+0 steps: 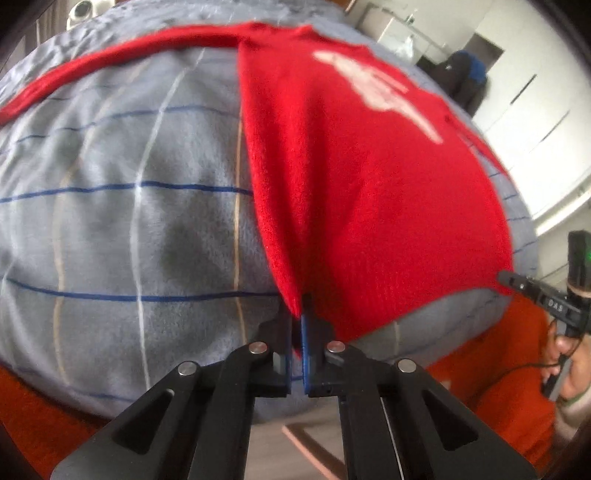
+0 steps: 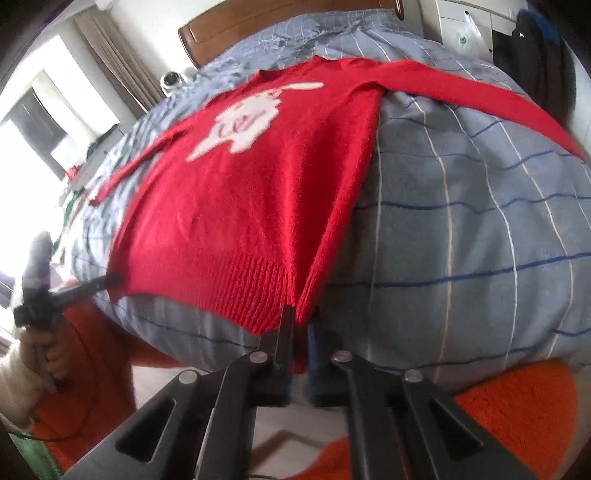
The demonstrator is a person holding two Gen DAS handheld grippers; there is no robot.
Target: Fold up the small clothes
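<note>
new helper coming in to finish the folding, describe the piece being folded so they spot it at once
Look at the bed with the grey-blue checked blanket. Spread flat on it lies a red knitted sweater, sleeves stretched out, its ribbed hem at the near edge, where both tongs pinch its two bottom corners. It is the only red garment there, with a white figure on the chest.

Black claw, silver rivets, cream sleeve

One red sweater with one white motif, two grippers, one checked bed, one headboard.
</note>
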